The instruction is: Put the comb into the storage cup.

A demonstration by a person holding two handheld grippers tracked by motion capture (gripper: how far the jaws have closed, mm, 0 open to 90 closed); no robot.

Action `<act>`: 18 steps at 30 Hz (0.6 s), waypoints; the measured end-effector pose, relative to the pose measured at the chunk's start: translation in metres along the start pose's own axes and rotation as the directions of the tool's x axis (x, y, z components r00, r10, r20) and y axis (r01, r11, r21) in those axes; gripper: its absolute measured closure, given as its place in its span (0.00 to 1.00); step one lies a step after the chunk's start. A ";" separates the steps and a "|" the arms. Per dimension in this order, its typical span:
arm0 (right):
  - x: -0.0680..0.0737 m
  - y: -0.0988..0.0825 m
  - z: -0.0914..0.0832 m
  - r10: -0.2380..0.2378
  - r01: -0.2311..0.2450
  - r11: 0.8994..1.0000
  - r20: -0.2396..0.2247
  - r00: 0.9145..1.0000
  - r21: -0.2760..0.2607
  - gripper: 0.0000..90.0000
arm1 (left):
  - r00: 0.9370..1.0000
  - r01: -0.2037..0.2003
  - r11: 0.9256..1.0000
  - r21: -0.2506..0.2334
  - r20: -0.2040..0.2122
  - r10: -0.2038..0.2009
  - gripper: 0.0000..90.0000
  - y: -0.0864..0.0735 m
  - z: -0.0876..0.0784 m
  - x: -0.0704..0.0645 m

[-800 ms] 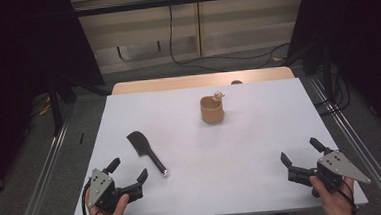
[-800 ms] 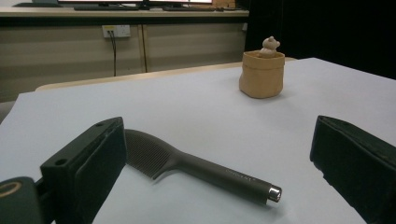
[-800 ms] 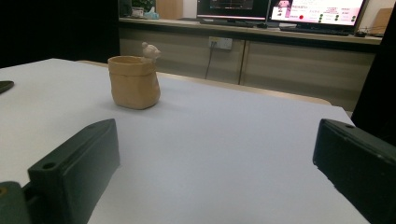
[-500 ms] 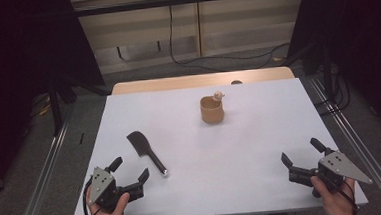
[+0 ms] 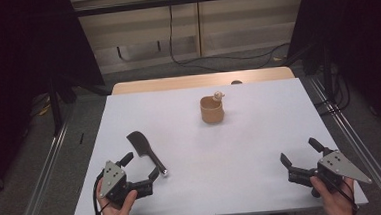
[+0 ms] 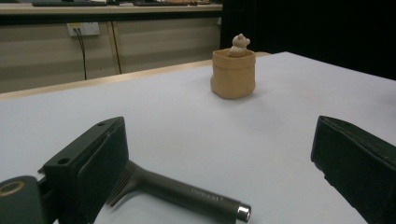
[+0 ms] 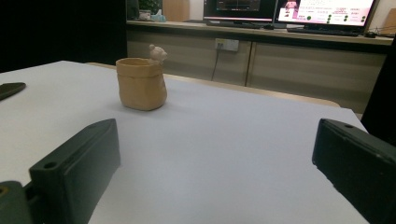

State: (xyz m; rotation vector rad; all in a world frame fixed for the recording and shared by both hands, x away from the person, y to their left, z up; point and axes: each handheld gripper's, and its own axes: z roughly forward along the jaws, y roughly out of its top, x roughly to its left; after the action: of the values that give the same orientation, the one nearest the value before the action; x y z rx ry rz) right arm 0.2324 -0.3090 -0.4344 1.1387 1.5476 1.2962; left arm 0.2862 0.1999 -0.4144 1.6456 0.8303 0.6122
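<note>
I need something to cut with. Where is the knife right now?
The knife lies flat on the table's left part in the high view, its handle end just ahead of the open left gripper, well to the near left of the tan cup.

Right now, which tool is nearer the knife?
Left. The left tool sits right at the knife handle's end, jaws open around it; the right tool is far across the table.
</note>
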 end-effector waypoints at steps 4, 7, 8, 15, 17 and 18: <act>0.001 0.000 0.001 0.001 -0.001 1.000 -0.001 1.000 0.003 0.00 | 1.000 -0.022 1.000 -0.017 0.021 0.022 0.04 0.008 0.006 0.001; 0.002 0.000 0.002 -0.002 0.002 1.000 -0.004 1.000 0.003 0.00 | 0.999 0.003 1.000 -0.019 0.047 -0.002 0.04 0.011 0.010 0.002; 0.002 0.000 0.002 -0.004 0.004 1.000 -0.008 1.000 0.006 0.00 | 0.998 -0.001 1.000 -0.028 0.056 0.003 0.04 0.012 0.012 0.002; 0.003 0.000 0.006 -0.005 0.005 1.000 -0.018 1.000 0.006 0.00 | 0.994 -0.024 0.997 -0.068 0.100 0.031 0.06 0.018 0.024 0.001; 0.003 -0.001 0.005 -0.004 0.004 1.000 -0.022 1.000 0.007 0.00 | 0.994 -0.022 0.996 -0.083 0.106 0.031 0.05 0.020 0.027 0.000; 0.003 0.000 0.004 -0.004 0.004 1.000 -0.023 1.000 0.008 0.00 | 0.994 -0.028 0.996 -0.086 0.106 0.037 0.05 0.021 0.030 -0.001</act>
State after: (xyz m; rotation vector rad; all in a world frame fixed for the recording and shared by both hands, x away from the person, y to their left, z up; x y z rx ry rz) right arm 0.2358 -0.3049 -0.4356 1.1288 1.5721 1.3061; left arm 0.3130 0.1789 -0.4007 1.6027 0.6917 0.5685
